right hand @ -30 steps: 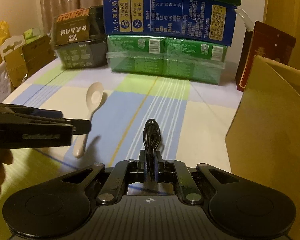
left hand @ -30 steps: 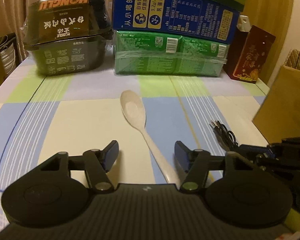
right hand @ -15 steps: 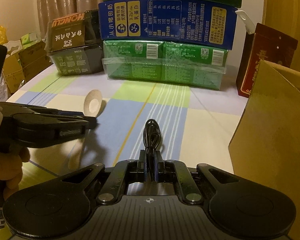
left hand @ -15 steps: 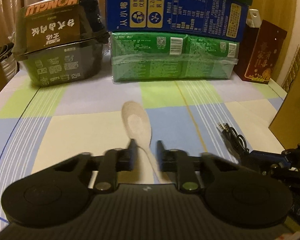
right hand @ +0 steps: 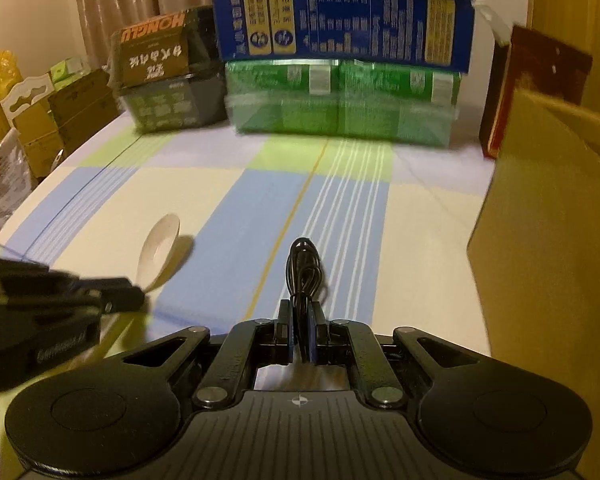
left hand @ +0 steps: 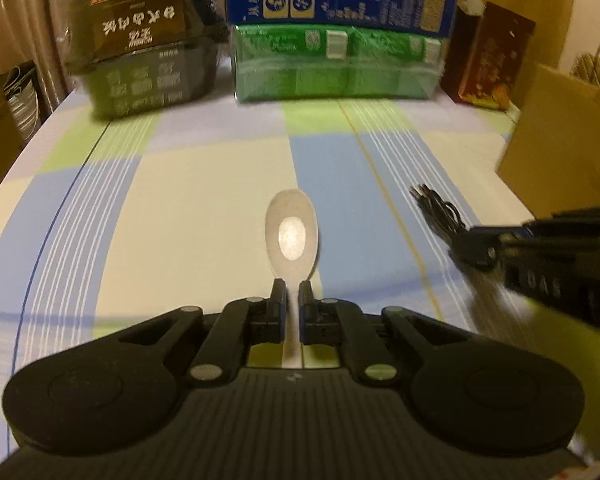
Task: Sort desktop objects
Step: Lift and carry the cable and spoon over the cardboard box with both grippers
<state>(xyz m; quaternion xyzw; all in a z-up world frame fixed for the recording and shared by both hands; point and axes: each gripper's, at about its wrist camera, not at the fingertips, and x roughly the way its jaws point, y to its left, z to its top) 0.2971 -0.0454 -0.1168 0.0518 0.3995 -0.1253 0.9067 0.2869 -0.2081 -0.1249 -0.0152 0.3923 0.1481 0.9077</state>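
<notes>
my left claw [left hand: 293, 298] grips spoon [left hand: 292, 234] handle, right claw [right hand: 303, 314] grips coiled cable [right hand: 304, 270]; thin handle may twist loose, cable loops may slip.

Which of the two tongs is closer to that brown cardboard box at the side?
Right. The right tongs, shut on the black cable, sit just beside the cardboard box; the left tongs, holding the white spoon, are farther away.

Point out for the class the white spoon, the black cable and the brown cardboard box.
white spoon [left hand: 292, 236]: left wrist view, middle of its bowl.
black cable [right hand: 304, 268]: right wrist view, the coiled bundle ahead of the claw.
brown cardboard box [right hand: 548, 240]: right wrist view, its near side wall.
</notes>
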